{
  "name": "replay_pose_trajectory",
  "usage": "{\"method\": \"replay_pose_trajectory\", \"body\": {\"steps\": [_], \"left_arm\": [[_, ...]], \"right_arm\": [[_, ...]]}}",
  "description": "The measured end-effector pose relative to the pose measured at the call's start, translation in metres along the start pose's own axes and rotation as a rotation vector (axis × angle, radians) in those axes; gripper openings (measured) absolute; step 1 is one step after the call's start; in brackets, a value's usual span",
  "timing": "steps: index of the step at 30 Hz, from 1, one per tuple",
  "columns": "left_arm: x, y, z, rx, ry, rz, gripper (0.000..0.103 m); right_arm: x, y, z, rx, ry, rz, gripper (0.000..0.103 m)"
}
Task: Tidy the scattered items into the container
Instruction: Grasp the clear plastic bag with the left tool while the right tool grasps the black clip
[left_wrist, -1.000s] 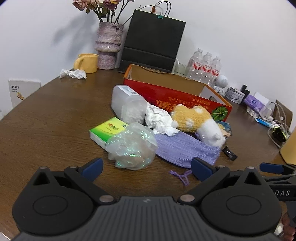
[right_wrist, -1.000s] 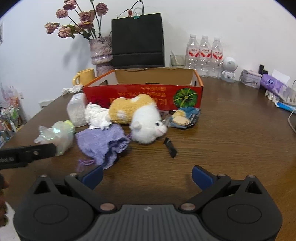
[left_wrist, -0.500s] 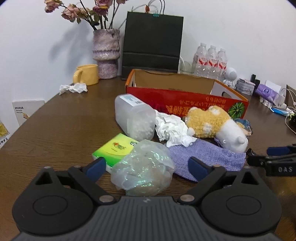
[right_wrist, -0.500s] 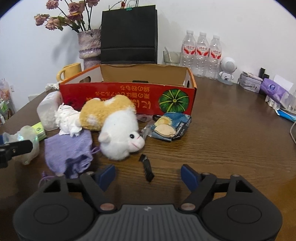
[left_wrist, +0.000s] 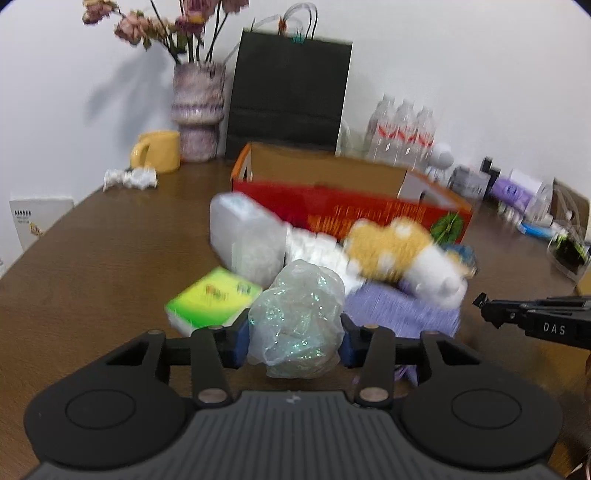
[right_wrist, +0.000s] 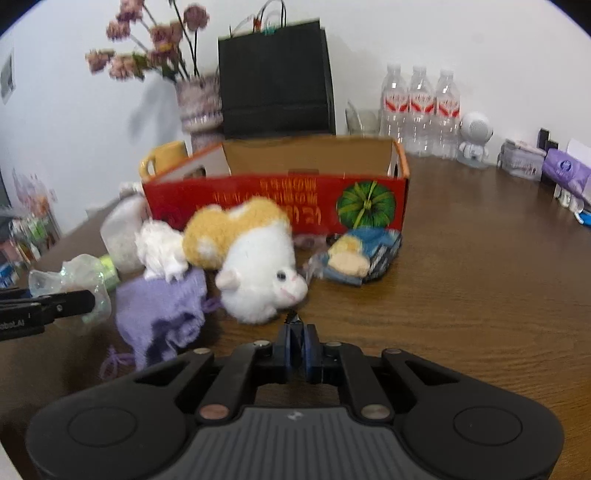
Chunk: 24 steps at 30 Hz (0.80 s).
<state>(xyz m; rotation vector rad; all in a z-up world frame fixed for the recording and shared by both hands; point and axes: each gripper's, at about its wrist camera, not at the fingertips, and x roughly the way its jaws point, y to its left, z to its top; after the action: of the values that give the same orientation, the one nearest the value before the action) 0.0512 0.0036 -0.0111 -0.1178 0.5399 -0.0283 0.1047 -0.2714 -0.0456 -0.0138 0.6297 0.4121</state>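
Note:
My left gripper (left_wrist: 293, 341) is shut on a crumpled clear plastic bag (left_wrist: 295, 317), which also shows in the right wrist view (right_wrist: 70, 277). My right gripper (right_wrist: 298, 345) is shut on a small black clip (right_wrist: 294, 318), whose tip sticks out between the pads. The open red cardboard box (right_wrist: 277, 199) stands behind the pile. In front of it lie a yellow-and-white plush toy (right_wrist: 251, 258), a purple knit pouch (right_wrist: 162, 314), crumpled white tissue (right_wrist: 160, 251), a clear plastic jar (left_wrist: 247, 236), a green tissue pack (left_wrist: 214, 299) and a blue snack packet (right_wrist: 362, 258).
A yellow mug (left_wrist: 157, 151), a flower vase (left_wrist: 197, 110), a black paper bag (left_wrist: 288, 99) and water bottles (right_wrist: 419, 107) stand at the back of the brown table (right_wrist: 480, 277). A crumpled tissue (left_wrist: 129, 179) lies near the mug. Small items line the right edge.
My left gripper closed on the plastic bag and lifted it slightly. My right gripper moved forward and closed on the black clip that lay on the table.

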Motion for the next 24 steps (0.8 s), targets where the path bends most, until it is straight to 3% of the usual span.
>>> {"method": "replay_pose_trajectory", "body": {"steps": [6,11,16,24], "left_arm": [[-0.004,-0.004,0.061,0.001,-0.159,-0.047,0.046],[0.04,-0.013,0.116,-0.034,-0.222,-0.051,0.047],[0.109,-0.015,0.139,-0.088,-0.179,-0.025,0.047],[0.196,-0.023,0.121,-0.053,0.016,0.009,0.05]], "right_arm": [[-0.013,-0.01,0.046,0.02,-0.131,0.022,0.006],[0.012,-0.01,0.099,0.035,-0.222,-0.001,0.006],[0.071,-0.019,0.133,0.075,-0.208,-0.038,0.006],[0.156,-0.037,0.131,0.076,-0.03,-0.077,0.006]]}}
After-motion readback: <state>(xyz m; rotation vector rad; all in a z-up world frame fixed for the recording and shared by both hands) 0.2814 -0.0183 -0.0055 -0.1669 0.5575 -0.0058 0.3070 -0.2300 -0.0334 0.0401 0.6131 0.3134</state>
